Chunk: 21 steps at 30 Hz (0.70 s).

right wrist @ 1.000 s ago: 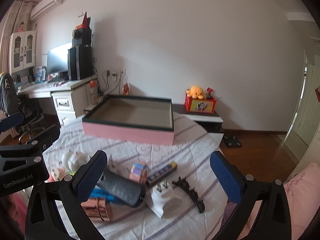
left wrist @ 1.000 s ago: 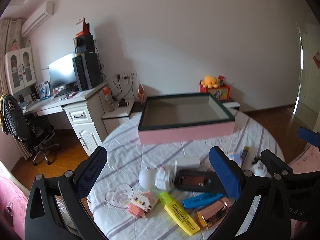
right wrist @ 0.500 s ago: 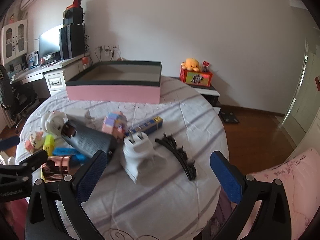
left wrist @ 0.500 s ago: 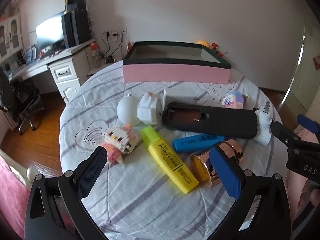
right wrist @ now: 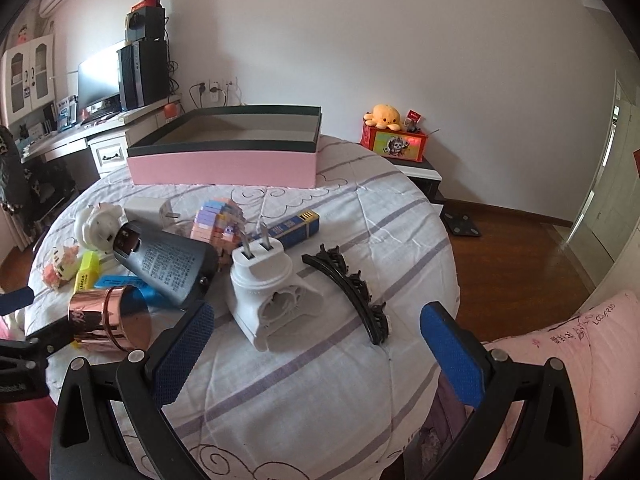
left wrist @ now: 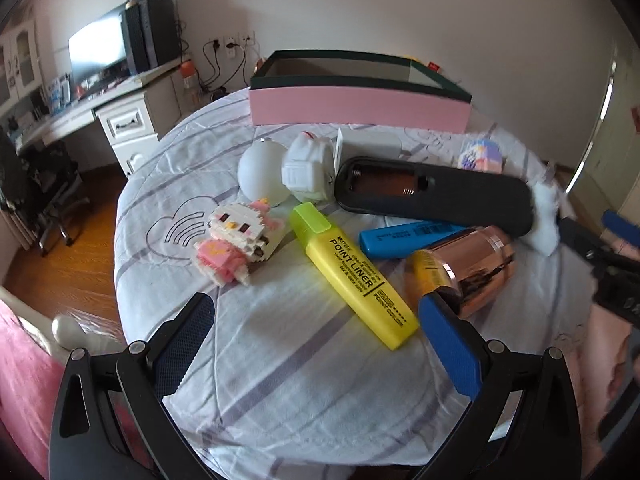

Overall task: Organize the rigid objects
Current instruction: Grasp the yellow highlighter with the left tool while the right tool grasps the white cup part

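Note:
A pink box with a dark rim (left wrist: 360,110) (right wrist: 224,166) stands open at the far side of the round table. In front of it lie a yellow highlighter (left wrist: 352,276), a blue marker (left wrist: 404,238), a rose-gold jar (left wrist: 464,268) (right wrist: 108,318), a black remote (left wrist: 436,196) (right wrist: 168,264), a block-built cat figure (left wrist: 236,238), a white plug adapter (right wrist: 272,296) and a black hair clip (right wrist: 352,284). My left gripper (left wrist: 316,340) is open and empty just short of the highlighter. My right gripper (right wrist: 316,344) is open and empty in front of the adapter.
The table wears a white striped cloth (right wrist: 320,392). A white round toy (left wrist: 260,172), a pastel block figure (right wrist: 218,226) and a blue-yellow stick (right wrist: 298,228) also lie there. A desk with a monitor (right wrist: 100,80) stands at the back left. Pink bedding (right wrist: 580,360) is at the right.
Both grippers have tilted down and come closer to the table. The objects now fill more of each view. Both stay open.

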### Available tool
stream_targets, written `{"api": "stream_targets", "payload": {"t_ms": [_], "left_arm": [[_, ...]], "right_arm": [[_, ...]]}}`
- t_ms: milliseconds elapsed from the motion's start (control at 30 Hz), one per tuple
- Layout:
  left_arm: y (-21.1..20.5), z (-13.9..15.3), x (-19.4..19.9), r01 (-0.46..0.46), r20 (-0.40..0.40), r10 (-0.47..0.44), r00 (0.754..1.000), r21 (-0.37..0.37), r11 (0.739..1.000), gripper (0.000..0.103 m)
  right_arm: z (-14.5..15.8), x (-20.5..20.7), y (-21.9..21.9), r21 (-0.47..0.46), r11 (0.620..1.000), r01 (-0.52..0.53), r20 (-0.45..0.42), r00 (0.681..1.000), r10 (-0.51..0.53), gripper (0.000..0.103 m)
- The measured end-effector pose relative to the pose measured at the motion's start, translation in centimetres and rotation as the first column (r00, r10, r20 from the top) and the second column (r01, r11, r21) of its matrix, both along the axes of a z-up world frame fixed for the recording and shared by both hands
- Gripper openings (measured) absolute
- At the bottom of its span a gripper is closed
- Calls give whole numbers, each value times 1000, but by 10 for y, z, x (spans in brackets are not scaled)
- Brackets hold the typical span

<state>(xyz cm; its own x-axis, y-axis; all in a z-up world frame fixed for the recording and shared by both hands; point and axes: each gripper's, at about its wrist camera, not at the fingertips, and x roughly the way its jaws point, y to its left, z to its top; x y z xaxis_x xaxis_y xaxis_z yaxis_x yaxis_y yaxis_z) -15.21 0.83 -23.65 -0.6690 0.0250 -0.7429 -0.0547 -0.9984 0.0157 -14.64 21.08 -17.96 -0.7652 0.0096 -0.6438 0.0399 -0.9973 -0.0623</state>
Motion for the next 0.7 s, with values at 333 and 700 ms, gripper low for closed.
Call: {"api": "stream_targets", "payload": {"t_ms": [333,700], "left_arm": [[-37,-12,-17,-89,-1,89,996,-25,996,103],[-42,-12,-11,50,-85,-51,995,-11,999,65]], "right_arm": [[-10,-7,8,-24,1000,-4,-1,1000,4,103],[-5,-6,5,-21,999,-48,-23,999,47,103]]}}
